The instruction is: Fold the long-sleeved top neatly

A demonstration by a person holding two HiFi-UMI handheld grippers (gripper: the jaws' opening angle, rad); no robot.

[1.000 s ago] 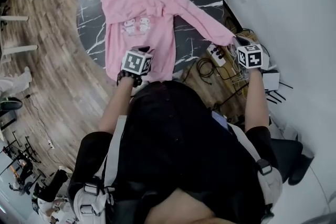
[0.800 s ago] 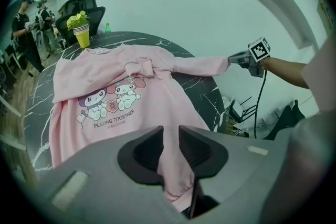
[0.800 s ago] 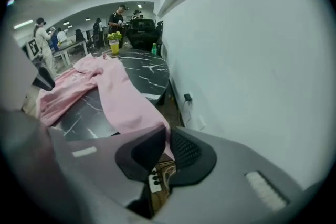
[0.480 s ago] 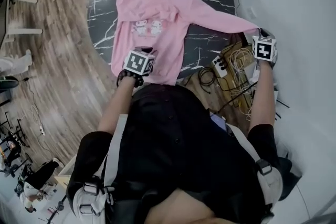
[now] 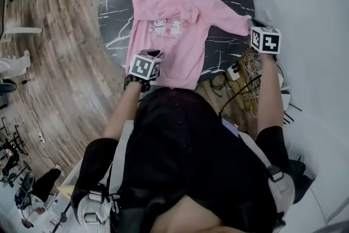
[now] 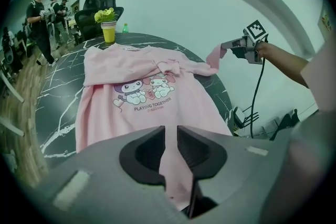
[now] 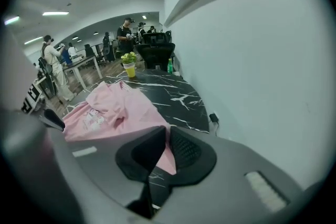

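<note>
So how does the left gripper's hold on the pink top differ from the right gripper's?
The left gripper pinches the hem of the pink top, low at the near edge of the table; the right gripper pinches its sleeve end, raised beside the table. Both are shut on fabric.

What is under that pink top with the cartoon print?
A round black table with white marble veins shows around the pink top. The tabletop beneath the fabric is covered, so whether anything lies there cannot be seen.

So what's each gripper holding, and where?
Left gripper grips the top by its bottom hem; right gripper grips the end of one sleeve.
</note>
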